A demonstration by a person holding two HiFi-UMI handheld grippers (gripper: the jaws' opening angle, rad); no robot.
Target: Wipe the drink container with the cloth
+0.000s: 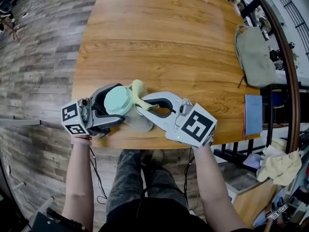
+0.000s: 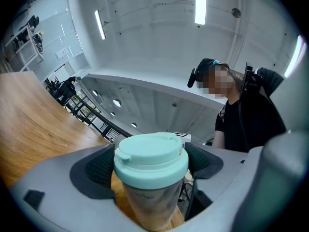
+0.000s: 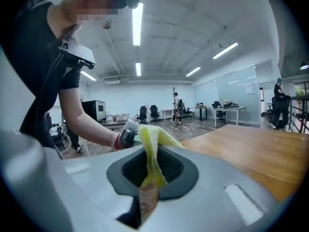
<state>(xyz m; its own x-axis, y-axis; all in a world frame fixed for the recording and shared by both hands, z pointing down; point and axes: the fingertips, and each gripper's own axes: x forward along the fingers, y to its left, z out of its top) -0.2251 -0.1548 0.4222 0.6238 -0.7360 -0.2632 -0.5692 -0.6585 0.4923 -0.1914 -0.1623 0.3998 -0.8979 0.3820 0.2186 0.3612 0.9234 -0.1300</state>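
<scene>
Translucent plastic drink cup with a mint-green lid (image 2: 150, 178): it stands upright between the dark ribbed pads (image 2: 94, 170) of the left gripper (image 2: 152, 164), which are closed against its wall just under the lid, one on each side. From above, the lid (image 1: 118, 100) faces the head camera and the pale body runs down beneath it. Whether the base rests on the wood or hangs just clear of it cannot be told.

To the right of the cup, the right gripper (image 3: 150, 170) has its jaws pressed together on a pale yellow cloth (image 3: 153, 146). A thin fold is pinched between the pads and the loose rest bunches up past the tips. In the head view that bunch (image 1: 137, 91) lies against the cup's right side, touching it next to the lid rim, with the right gripper (image 1: 150, 106) angled in behind it.

Both sit above the near edge of the round wooden table (image 1: 159, 37). A grey-green fabric bag (image 1: 255, 54) lies well away from the cup, at the table's far right rim.

As for progress, grasping looks done: cup steadied, cloth gripped and brought into contact. The wiping itself seems to be at or near its start, with only one patch by the lid covered. The lower wall and the left side look still to be wiped, though no dirt or moisture is visible to confirm it.
</scene>
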